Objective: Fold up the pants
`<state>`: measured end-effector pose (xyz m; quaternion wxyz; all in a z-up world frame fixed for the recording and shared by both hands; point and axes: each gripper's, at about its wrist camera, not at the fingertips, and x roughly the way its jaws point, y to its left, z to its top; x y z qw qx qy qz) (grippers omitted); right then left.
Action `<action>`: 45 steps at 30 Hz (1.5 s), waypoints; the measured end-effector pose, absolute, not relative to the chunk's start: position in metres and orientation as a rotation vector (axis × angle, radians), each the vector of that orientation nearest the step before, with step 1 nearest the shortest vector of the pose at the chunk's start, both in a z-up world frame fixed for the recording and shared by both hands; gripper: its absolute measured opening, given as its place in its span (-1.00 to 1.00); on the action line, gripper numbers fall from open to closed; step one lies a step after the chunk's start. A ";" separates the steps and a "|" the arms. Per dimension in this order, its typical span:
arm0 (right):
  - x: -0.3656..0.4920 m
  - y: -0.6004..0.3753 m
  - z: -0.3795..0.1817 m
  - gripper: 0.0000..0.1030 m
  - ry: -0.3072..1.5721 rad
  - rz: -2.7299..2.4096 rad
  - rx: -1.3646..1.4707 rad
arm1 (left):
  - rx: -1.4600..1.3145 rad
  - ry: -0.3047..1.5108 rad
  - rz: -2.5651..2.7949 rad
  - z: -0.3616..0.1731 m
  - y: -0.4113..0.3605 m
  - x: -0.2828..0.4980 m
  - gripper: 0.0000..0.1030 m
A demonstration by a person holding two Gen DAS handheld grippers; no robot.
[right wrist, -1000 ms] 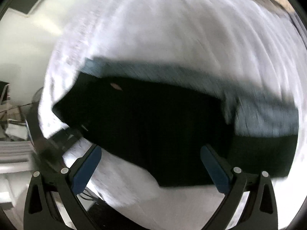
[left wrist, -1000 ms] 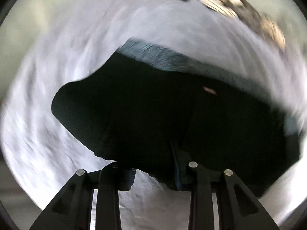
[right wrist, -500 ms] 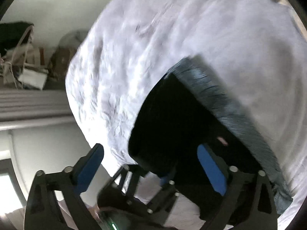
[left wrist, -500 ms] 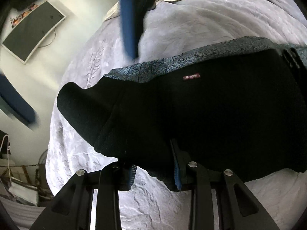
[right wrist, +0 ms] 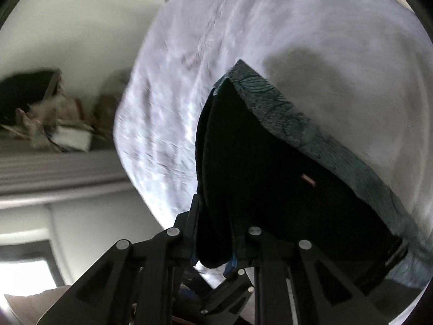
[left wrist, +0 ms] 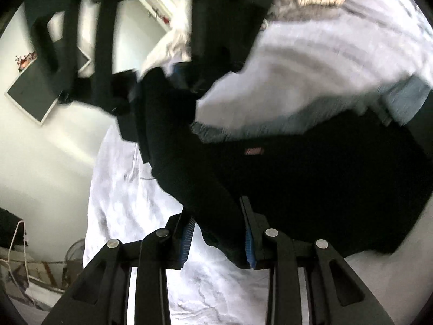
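Two pinches on the black pants (left wrist: 311, 184), one per hand; hold both firmly through the fold. Note the left gripper (left wrist: 216, 224): jaws pressed together on a thick bunch of the near edge. Note the right gripper (right wrist: 215, 233): jaws just closing, now pinching a doubled corner at the left end, with cloth plainly between them. Mind where the pants lie: mostly spread on the pale bed (left wrist: 121, 203), with the near-left part lifted clear and hanging between the two grips.

Probably the start of a fold, carrying the held edge over toward the far side. To do it well:
- Raise both hands together and level, so that the held edge comes up taut and not twisted.
- Lift only enough to clear the layer below; dragging risks bunching the rest.
- Carry across in one arc and aim the held edge at the far edge, beside the blue-grey patterned strip (right wrist: 292, 124); cannot tell whether that strip belongs to the pants or lies under them.
- Use the small reddish label (right wrist: 308, 180) as a mark for squareness.
- Lower first, then spread the jaws, never in mid-air.
- Watch for the thick bunch slipping from the left pinch.
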<state>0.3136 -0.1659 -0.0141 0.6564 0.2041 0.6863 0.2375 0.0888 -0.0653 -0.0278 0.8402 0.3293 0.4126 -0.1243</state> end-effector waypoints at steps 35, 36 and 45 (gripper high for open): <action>0.025 -0.520 -0.117 -0.62 1.164 -0.021 1.116 | 0.911 0.899 -0.847 -0.060 -0.334 -0.068 -0.14; 0.025 -0.519 -0.116 -0.61 1.162 -0.024 1.105 | 0.907 0.904 -0.857 -0.057 -0.328 -0.070 -0.14; 0.024 -0.505 -0.111 -0.49 1.192 -0.104 0.941 | 0.722 1.022 -0.596 -0.033 -0.245 0.004 -0.14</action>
